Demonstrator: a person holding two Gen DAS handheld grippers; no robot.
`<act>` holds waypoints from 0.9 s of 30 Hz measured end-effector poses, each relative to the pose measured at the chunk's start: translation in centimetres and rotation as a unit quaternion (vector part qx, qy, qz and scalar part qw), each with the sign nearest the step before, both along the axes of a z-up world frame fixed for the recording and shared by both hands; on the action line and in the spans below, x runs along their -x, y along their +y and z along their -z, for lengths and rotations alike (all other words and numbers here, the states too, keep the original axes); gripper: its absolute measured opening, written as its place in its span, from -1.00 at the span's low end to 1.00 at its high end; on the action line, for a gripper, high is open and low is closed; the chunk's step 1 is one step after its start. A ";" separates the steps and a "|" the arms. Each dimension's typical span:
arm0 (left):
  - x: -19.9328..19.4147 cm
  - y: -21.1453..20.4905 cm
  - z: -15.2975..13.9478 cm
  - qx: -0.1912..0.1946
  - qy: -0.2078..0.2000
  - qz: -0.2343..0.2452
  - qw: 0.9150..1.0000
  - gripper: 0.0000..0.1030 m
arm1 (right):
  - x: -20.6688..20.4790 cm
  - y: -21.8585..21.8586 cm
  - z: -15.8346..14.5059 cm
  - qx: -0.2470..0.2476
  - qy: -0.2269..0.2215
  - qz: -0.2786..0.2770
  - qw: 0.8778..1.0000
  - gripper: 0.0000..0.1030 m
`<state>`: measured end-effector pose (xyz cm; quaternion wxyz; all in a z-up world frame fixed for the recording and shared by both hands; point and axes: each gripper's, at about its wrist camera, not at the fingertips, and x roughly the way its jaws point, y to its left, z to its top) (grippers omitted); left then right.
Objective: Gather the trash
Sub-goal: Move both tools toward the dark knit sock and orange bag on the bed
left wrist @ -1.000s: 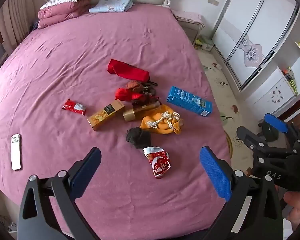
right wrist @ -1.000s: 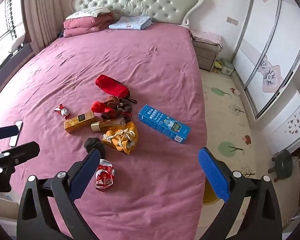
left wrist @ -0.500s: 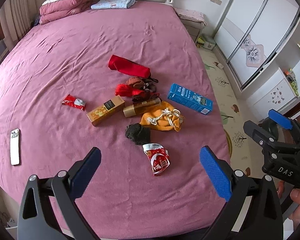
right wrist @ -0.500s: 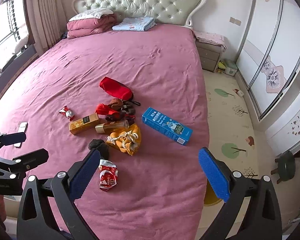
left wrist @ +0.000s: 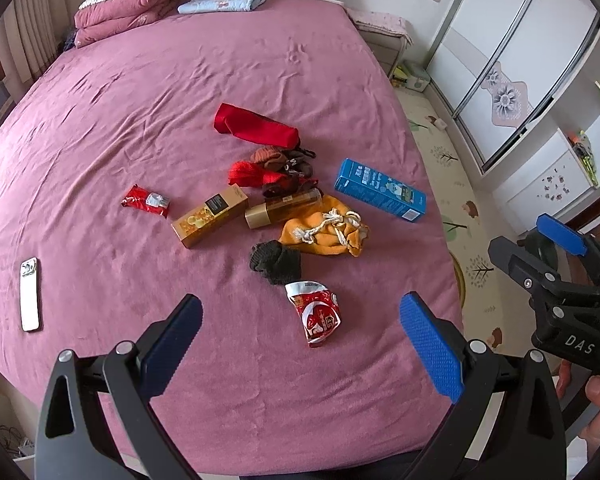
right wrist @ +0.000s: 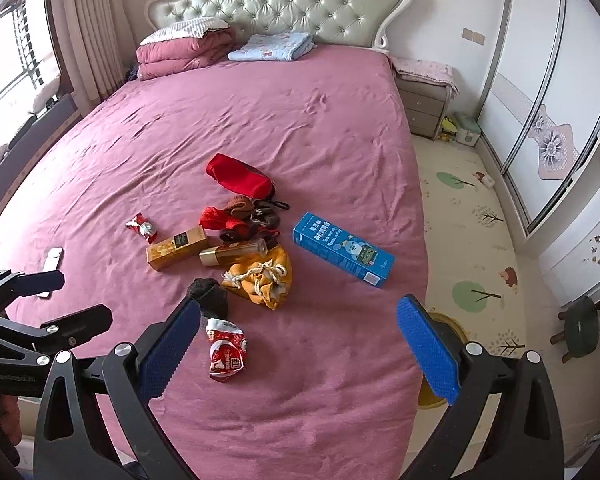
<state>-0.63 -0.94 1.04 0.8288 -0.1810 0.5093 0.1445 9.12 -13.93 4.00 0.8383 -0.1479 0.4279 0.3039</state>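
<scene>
Both views have pulled back from the bed; nothing picked yet. Left claw and right claw wide open, empty. Red wrapper at lower centre looks the likeliest first grab.

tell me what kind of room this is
A bedroom in a home, most likely. A large bed with a pink cover fills the view, backed by a tufted headboard, with a folded quilt at its head. A sliding-door wardrobe lines the wall beside it.

My left gripper: black frame, silver screws, blue textured pads. My right gripper identical; white "DAS" lettering lower right in left view.
</scene>
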 end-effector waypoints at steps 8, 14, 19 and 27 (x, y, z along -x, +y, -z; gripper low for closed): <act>-0.3 0.1 0.5 0.006 0.005 -0.001 1.000 0.91 | 0.0 0.4 -0.1 -0.002 0.003 -0.004 1.000 0.83; -0.4 0.1 0.9 0.011 0.011 -0.003 1.000 0.91 | -0.2 0.5 0.0 -0.001 0.007 -0.004 1.000 0.83; -0.4 0.1 1.0 0.011 0.012 -0.002 1.000 0.91 | -0.3 0.4 0.1 -0.001 0.006 -0.004 1.000 0.83; -0.4 0.1 1.3 0.012 0.013 -0.002 1.000 0.91 | -0.4 0.4 0.2 0.000 0.007 -0.004 1.000 0.83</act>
